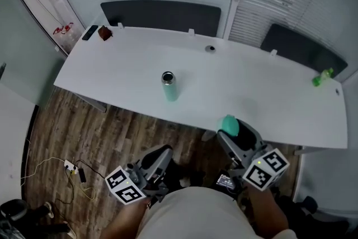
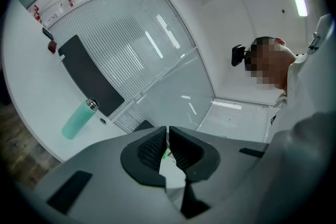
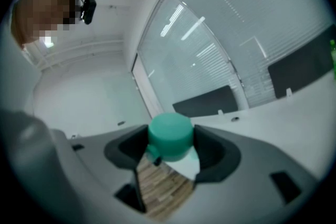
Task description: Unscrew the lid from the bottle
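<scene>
Green lid [image 3: 169, 136] pinched in right hand-held gripper [image 1: 230, 130], left hand-held gripper [image 2: 167, 147] shut tight with nothing in it, open bottle [image 1: 169, 87] upright on white surface [image 1: 251, 95].

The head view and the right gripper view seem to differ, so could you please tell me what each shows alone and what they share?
Only the head view shows the open bottle standing upright and the left hand-held gripper. Only the right gripper view shows the camera on the person's head. Both show the white table and the teal lid clamped in the right hand-held gripper.
</scene>
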Available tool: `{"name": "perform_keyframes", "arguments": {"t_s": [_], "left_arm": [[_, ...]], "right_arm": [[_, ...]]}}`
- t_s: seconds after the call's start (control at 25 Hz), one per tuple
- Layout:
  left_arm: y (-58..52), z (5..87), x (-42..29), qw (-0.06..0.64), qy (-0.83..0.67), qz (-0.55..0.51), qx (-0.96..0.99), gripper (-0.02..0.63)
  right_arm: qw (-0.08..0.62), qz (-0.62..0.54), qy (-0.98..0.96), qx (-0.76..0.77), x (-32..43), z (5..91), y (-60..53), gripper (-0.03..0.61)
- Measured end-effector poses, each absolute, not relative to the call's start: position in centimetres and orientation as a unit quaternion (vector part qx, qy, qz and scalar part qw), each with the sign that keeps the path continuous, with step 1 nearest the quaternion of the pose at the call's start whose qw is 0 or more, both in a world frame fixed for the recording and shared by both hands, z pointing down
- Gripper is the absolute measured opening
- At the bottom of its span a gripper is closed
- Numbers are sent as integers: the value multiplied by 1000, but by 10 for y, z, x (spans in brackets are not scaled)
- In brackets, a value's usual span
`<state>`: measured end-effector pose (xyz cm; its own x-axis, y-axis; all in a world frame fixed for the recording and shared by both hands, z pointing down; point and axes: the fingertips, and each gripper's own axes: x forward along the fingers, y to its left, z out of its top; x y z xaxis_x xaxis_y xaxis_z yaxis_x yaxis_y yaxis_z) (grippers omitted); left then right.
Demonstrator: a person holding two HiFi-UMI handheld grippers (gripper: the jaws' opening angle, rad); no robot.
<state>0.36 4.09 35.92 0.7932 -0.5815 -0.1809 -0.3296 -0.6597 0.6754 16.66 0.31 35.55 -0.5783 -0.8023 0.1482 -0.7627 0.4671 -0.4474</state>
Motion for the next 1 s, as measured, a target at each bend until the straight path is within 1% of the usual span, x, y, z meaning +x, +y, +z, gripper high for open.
{"name": "perform_keyframes", "arguments": {"t_s": [0.28,0.44,1.0], "left_arm": [[69,362,3,303,-293,-192,886,28],[77,366,-8,309,-301,-197,880,28],[66,349,-58,308,-273,-183,893,28]], "right_arm": [[31,-243,871,-427,164,362,22,284],[26,-239,875,-420,154,362,27,284],[38,-238,866,-438,107,347,25,284]]}}
